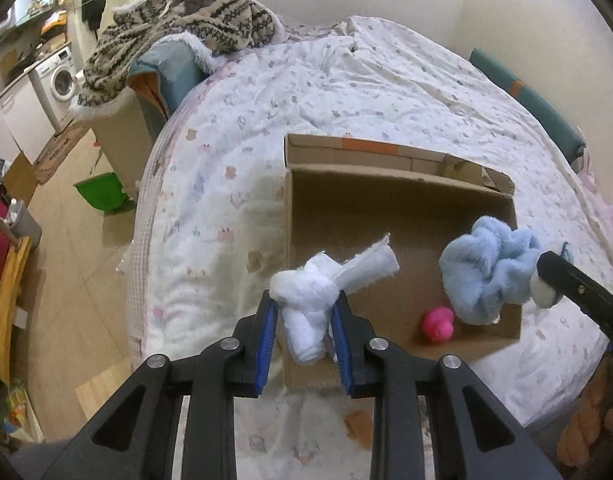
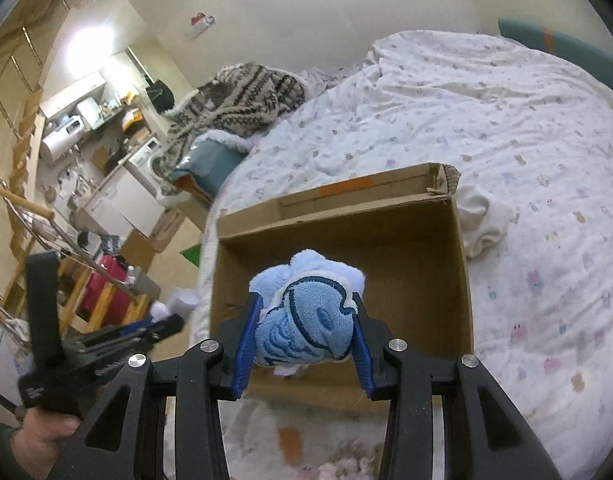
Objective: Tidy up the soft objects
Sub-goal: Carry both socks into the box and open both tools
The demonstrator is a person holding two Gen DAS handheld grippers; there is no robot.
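An open cardboard box (image 1: 386,196) sits on the bed; it also shows in the right wrist view (image 2: 458,264). My left gripper (image 1: 304,312) is shut on a knotted white cloth (image 1: 318,284) and holds it over the box's near left corner. My right gripper (image 2: 304,320) is shut on a fluffy light-blue cloth (image 2: 306,324) and holds it above the box. In the left wrist view the blue cloth (image 1: 486,268) hangs from the right gripper (image 1: 546,276) over the box's right side. A pink soft toy (image 1: 438,323) lies inside the box.
The bed's white patterned quilt (image 1: 306,100) surrounds the box. A patterned knit blanket (image 1: 178,20) lies on a chair at the bed's far left. A crumpled white cloth (image 2: 484,220) lies right of the box. A green bin (image 1: 102,192) stands on the floor at left.
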